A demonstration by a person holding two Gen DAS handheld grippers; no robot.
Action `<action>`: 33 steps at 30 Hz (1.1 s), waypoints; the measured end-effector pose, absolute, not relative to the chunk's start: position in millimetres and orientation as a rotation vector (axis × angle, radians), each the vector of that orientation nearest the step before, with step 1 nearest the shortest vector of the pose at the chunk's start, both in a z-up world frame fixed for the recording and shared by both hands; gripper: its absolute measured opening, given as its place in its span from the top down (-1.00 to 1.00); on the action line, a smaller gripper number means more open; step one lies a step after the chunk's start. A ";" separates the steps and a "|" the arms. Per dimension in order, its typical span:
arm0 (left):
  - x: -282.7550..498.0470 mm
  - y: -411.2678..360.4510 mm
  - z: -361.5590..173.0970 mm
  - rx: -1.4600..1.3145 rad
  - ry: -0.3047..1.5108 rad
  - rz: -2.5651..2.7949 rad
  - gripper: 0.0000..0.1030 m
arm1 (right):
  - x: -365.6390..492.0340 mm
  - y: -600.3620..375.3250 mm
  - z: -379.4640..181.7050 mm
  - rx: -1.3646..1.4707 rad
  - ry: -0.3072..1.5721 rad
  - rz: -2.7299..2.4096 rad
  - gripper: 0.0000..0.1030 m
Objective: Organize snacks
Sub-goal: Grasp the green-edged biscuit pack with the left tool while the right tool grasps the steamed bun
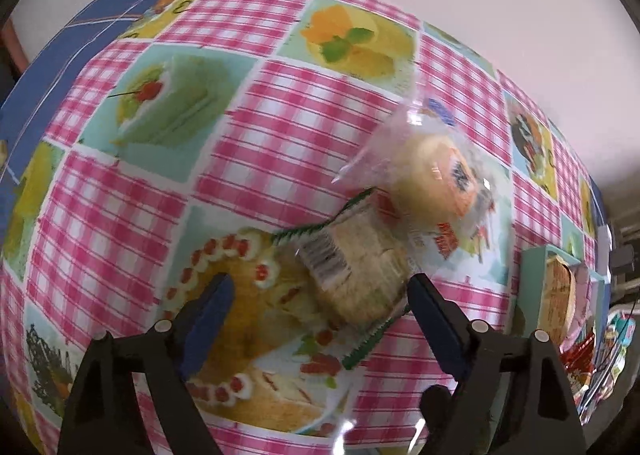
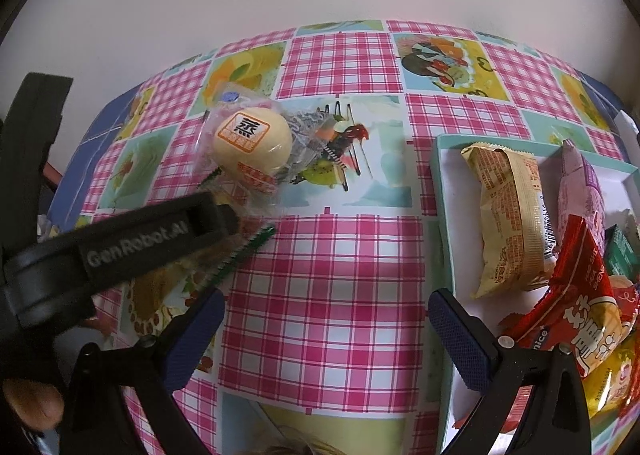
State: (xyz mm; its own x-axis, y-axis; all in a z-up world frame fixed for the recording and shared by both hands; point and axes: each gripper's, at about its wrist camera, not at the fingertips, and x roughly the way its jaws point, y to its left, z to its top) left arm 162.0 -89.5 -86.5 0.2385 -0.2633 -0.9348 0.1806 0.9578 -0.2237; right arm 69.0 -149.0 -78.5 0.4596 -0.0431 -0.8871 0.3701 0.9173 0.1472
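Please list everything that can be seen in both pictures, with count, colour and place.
tablecloth: one, pink check with cake pictures, covers the table
round bun packet: one, pale yellow in clear wrap, left of centre, overlapping the other packet
green-edged cake packet: one, beige, between the left jaws
tray: one, pale teal rim, right side
beige snack packet: one, in the tray
pink packet: one, in the tray
red packet: one, in the tray
left gripper: black, blue pads, open
right gripper: black, blue pads, open, nothing between the jaws
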 end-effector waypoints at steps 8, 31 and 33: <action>182.7 -44.8 -88.2 -0.201 1.303 -0.223 -0.73 | 70.6 -145.2 -80.4 0.328 1.071 -0.270 -1.00; 215.6 -61.0 -92.5 -0.372 1.343 -0.362 -0.73 | 124.5 -145.0 -55.6 0.192 0.950 -0.245 -1.00; 214.4 -68.3 -92.5 -0.336 1.341 -0.361 -0.73 | 126.6 -143.5 -57.6 0.175 0.950 -0.240 -1.00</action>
